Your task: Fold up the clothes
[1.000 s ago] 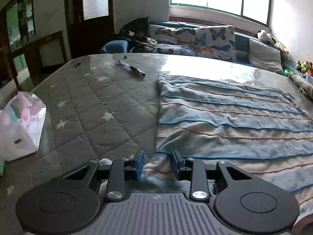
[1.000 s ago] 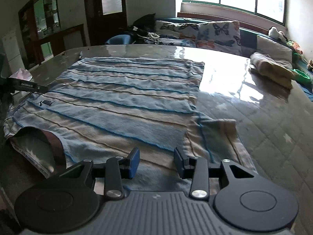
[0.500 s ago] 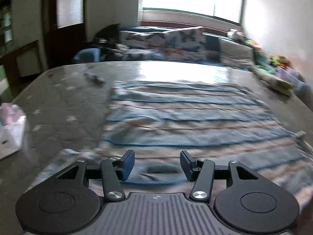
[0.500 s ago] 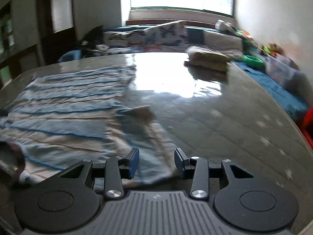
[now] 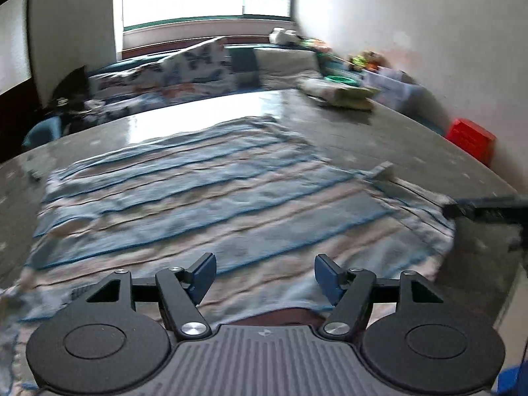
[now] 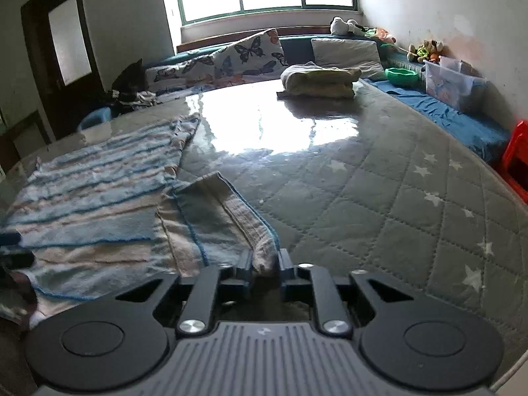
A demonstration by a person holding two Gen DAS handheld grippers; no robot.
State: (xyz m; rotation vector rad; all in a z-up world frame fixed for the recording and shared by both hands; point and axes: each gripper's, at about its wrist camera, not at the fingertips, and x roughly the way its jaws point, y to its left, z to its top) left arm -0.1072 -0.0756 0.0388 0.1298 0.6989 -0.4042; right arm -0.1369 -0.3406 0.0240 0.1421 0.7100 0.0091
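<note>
A blue and beige striped shirt (image 5: 204,191) lies spread flat on the grey quilted table; it also shows in the right wrist view (image 6: 99,198). My left gripper (image 5: 264,275) is open, hovering over the shirt's near edge by the brown collar (image 5: 280,316). My right gripper (image 6: 264,260) is shut on the edge of the shirt's sleeve (image 6: 224,217), which lies folded toward the shirt body. The right gripper's finger shows at the right edge of the left wrist view (image 5: 485,209).
A folded pile of pale clothes (image 6: 320,81) sits at the table's far end. Beyond it stand a sofa with butterfly cushions (image 6: 244,56), a green bowl (image 6: 401,74), a plastic box (image 6: 452,81) and a red stool (image 6: 516,161). The quilted table top (image 6: 379,198) stretches to the right.
The left gripper has swung right along the shirt's near edge and opened wider. The right gripper has moved to the sleeve and shut on its edge.
</note>
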